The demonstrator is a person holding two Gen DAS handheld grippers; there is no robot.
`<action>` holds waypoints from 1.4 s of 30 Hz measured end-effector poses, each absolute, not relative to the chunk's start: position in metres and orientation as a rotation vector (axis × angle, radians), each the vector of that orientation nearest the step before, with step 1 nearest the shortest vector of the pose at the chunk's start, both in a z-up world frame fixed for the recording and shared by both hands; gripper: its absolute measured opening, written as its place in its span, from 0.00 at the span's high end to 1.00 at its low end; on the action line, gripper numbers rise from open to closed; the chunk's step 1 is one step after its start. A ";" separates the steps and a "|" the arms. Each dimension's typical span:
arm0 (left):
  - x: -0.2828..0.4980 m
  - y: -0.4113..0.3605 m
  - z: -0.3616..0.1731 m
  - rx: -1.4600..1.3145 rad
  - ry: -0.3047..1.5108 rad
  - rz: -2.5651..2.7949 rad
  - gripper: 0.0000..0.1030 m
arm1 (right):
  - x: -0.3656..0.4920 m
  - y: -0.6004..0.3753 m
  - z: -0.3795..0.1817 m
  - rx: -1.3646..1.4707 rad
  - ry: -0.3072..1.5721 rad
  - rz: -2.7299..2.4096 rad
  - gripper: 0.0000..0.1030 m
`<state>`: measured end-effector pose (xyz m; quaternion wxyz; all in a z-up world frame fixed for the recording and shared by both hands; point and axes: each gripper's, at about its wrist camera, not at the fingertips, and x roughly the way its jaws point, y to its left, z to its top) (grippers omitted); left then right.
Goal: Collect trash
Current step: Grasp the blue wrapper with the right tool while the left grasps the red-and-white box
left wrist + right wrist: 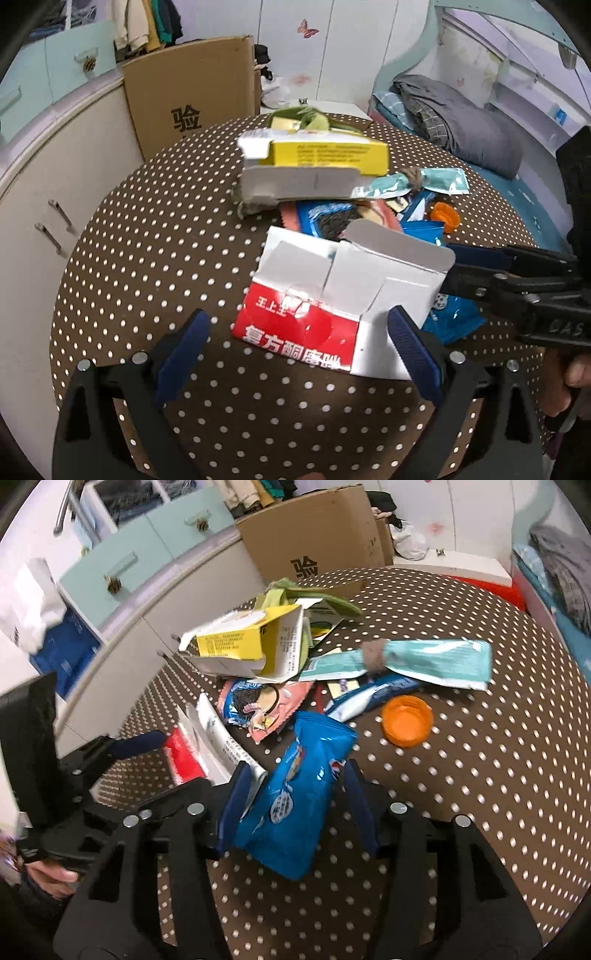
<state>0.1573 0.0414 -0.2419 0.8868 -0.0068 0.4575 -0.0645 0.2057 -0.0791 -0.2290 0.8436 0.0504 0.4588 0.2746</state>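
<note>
The trash sits in a messy pile in the middle of the brown dotted table [480, 775].

The left gripper [299, 343] has its jaws wide open around the torn red and white box [332, 302] at the bottom middle of the left view. One pad touches the box's white edge, but the jaws do not pinch it.

The right gripper [291, 805] has its jaws partly open, with the blue snack bag [299, 794] between them at the bottom middle of the right view. I do not think the pads press the bag.

To do this step well, I think each hand should slide a bit lower, so the pads get a good bite, then squeeze softly and lift slowly.

I count one yellow box [240, 642], one orange cap [406, 720], one long teal wrapper [436, 661] and one big cardboard box [314, 528] behind the table.
</note>
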 end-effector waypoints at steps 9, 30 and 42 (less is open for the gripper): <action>0.147 0.050 -0.235 -0.060 0.929 -0.162 0.08 | 0.188 -0.078 -0.224 0.023 0.924 0.523 0.86; 0.162 0.010 -0.230 0.005 0.916 -0.233 0.08 | 0.165 -0.134 -0.212 0.133 0.902 0.468 0.86; 0.133 0.037 -0.239 0.024 0.941 -0.388 0.55 | 0.162 -0.137 -0.216 0.146 0.912 0.488 0.86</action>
